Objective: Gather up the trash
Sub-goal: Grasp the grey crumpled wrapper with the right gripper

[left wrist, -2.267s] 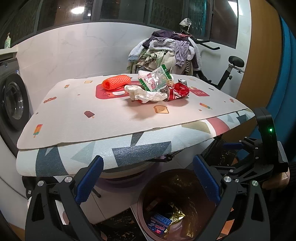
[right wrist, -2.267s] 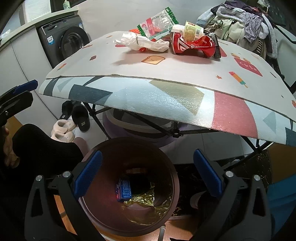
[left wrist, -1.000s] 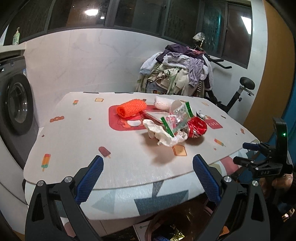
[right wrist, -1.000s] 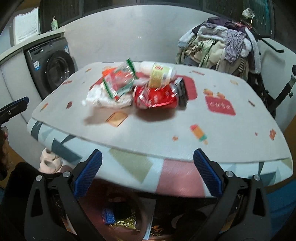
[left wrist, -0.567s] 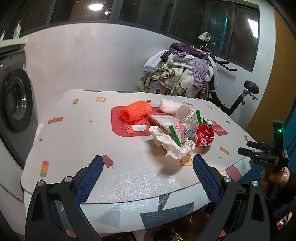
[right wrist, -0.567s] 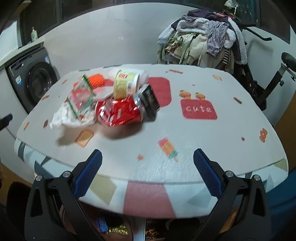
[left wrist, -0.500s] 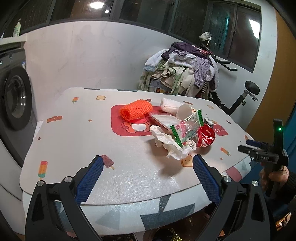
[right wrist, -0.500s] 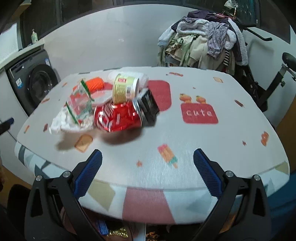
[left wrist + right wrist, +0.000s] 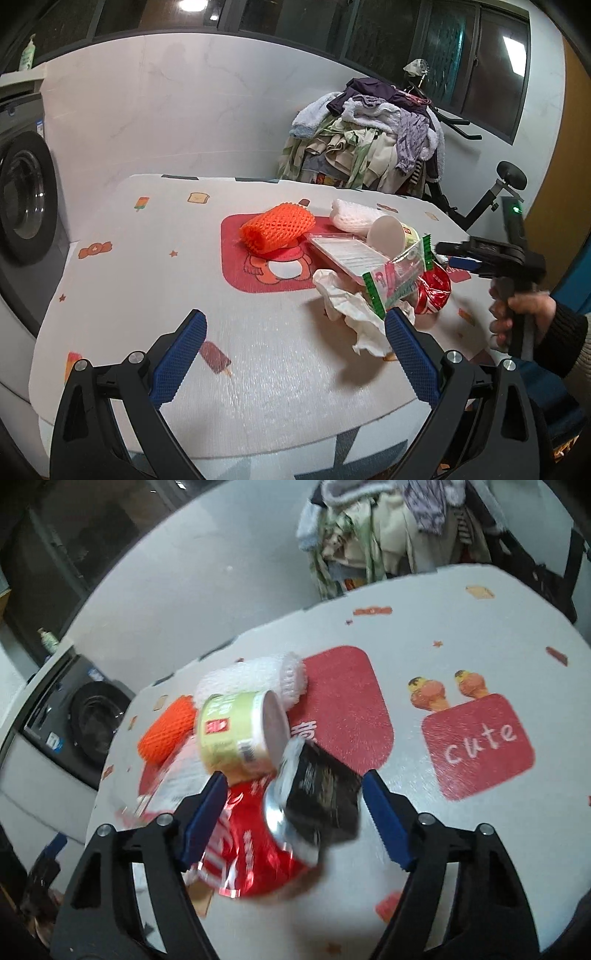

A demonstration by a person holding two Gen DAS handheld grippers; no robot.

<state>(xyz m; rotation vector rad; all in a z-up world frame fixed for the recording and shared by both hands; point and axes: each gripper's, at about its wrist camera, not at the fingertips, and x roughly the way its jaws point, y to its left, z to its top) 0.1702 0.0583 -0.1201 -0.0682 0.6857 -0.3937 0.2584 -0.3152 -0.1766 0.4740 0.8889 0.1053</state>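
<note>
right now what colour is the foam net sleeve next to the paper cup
Orange foam net sleeve; the left wrist view shows it best.

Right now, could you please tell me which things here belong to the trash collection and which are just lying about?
For the job:
orange foam net
white foam net
green paper cup
red wrapper
black packet
crumpled tissue
clear green-edged wrapper

Just lying about:
clothes pile
washing machine
exercise bike
soap bottle
</note>
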